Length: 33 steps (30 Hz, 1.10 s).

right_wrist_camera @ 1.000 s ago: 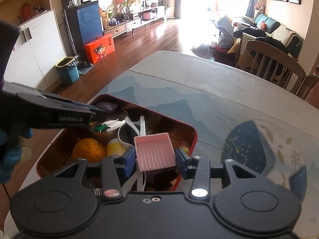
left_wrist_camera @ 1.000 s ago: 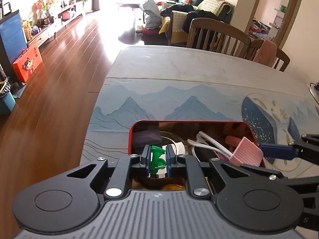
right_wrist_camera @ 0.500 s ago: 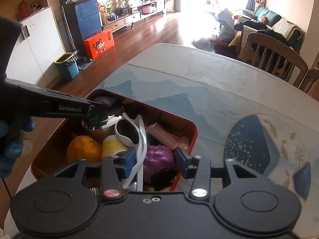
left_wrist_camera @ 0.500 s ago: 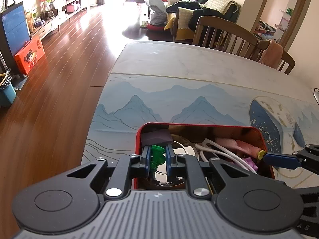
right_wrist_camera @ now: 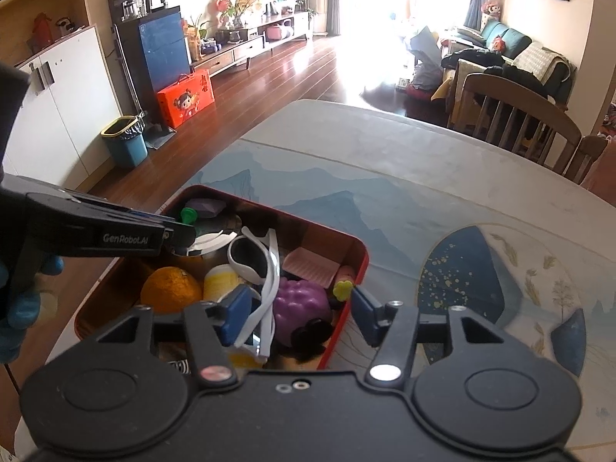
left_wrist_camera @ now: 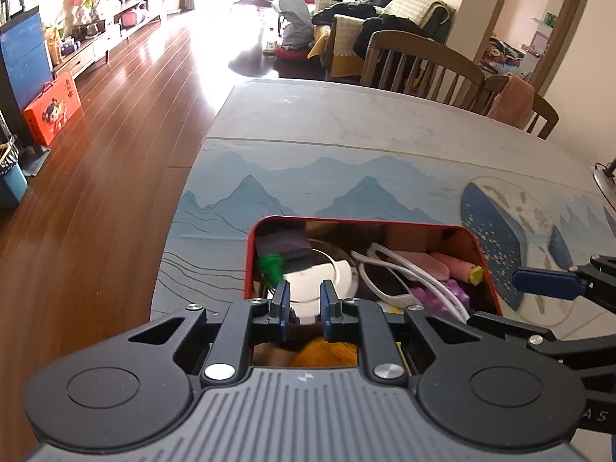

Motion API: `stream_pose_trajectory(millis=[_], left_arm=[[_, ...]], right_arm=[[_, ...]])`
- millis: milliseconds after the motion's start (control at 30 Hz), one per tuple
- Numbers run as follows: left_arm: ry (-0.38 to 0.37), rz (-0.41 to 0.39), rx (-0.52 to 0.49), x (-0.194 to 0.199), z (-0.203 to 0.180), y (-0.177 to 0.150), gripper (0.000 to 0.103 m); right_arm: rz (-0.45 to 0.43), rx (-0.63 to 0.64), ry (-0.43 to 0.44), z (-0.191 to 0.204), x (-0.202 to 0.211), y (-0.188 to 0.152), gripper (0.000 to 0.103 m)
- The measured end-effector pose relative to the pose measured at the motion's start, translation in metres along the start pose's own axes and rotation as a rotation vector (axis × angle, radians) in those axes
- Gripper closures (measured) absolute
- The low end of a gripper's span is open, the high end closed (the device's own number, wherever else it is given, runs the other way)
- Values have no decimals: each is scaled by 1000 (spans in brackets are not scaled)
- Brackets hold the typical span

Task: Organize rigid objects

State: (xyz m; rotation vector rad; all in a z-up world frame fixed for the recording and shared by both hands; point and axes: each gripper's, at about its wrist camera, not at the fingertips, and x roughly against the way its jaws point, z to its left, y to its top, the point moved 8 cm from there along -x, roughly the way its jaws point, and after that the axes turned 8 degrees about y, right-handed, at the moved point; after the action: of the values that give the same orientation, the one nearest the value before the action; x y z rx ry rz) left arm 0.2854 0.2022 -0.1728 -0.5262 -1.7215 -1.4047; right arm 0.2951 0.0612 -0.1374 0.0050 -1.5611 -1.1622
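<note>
Right gripper (right_wrist_camera: pixel 294 310): jaws spread, just been opening, nothing pinched. Left gripper (left_wrist_camera: pixel 302 304): jaws apart, empty. Below both, red box (right_wrist_camera: pixel 364 260) on tabletop (right_wrist_camera: pixel 423 161) holds glasses (right_wrist_camera: pixel 256 256), orange (right_wrist_camera: pixel 171 294), purple toy (right_wrist_camera: pixel 302 304), green piece (left_wrist_camera: pixel 271 265).

A glossy red metal tin (right_wrist_camera: pixel 362 265) sits on a matt printed tablecloth (right_wrist_camera: pixel 404 177) beside shiny wooden floorboards (left_wrist_camera: pixel 107 161).

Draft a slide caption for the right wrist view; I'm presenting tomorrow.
Open right claw above a red box of orange, white sunglasses and purple toy.
</note>
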Motion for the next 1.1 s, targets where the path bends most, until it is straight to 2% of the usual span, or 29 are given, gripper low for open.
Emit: stream_pose_trajectory(millis=[33, 233, 300, 367, 467, 600, 833, 1000, 1100], left_arm=[[-1, -3, -4, 3, -1, -1, 87], [-13, -37, -7, 24, -6, -7, 65], [-10, -56, -9, 32, -7, -8, 46], [-4, -86, -15, 42, -7, -10, 40], [-3, -113, -39, 55, -12, -13, 38], [-1, -143, -46, 71, -14, -16, 27], [21, -179, -46, 94, -13, -26, 26], [31, -190, -43, 106, -10, -34, 26], [23, -199, -44, 114, -10, -39, 20]], right_arm=[[-3, -3, 1, 0, 2, -1, 45], [-40, -10, 14, 4, 20, -2, 39], [-52, -13, 20, 6, 25, -2, 39], [-67, -18, 28, 7, 32, -3, 34], [-92, -24, 46, 10, 42, -3, 30], [-127, -26, 67, 16, 56, -6, 21], [-196, -19, 82, 24, 82, -12, 4], [-232, -6, 57, 27, 97, -19, 1], [-249, -16, 52, 28, 103, -24, 1]])
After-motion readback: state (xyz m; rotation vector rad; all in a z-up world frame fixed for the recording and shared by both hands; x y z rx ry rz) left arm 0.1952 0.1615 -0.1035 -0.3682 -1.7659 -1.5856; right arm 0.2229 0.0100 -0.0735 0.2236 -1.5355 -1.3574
